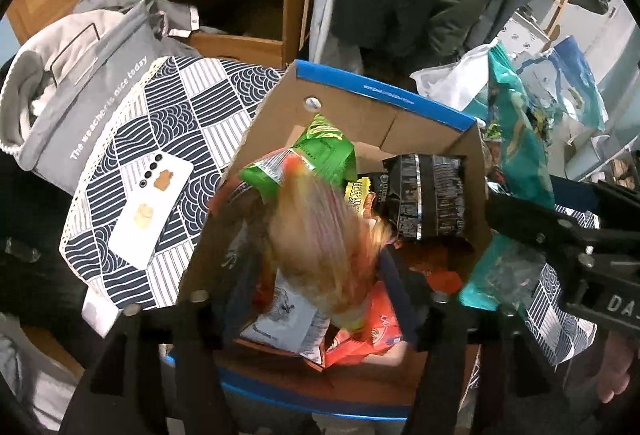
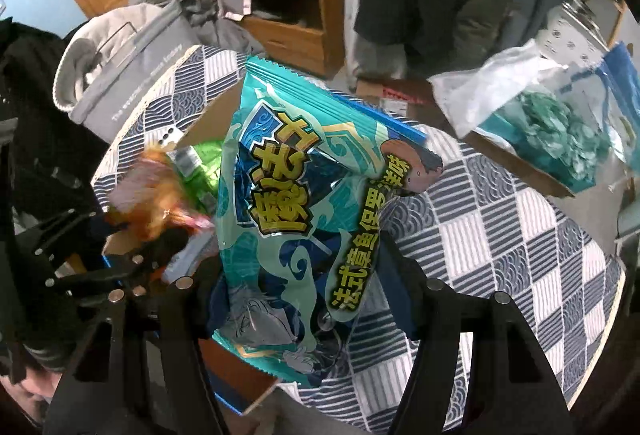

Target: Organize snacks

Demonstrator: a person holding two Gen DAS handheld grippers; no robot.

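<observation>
Several snacks already fill the cardboard box (image 1: 400, 115). The left hand-held gripper (image 1: 320, 299) is released above a blurred orange packet (image 1: 320, 247); the right hand-held gripper (image 2: 312, 299) grasps a teal packet (image 2: 304, 203), not yet boxed.

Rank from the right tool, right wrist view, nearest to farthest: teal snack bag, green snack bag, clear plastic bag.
1. Teal snack bag: between the right tool's fingers.
2. Green snack bag: left, in the cardboard box.
3. Clear plastic bag: far upper right, on the table edge.
</observation>
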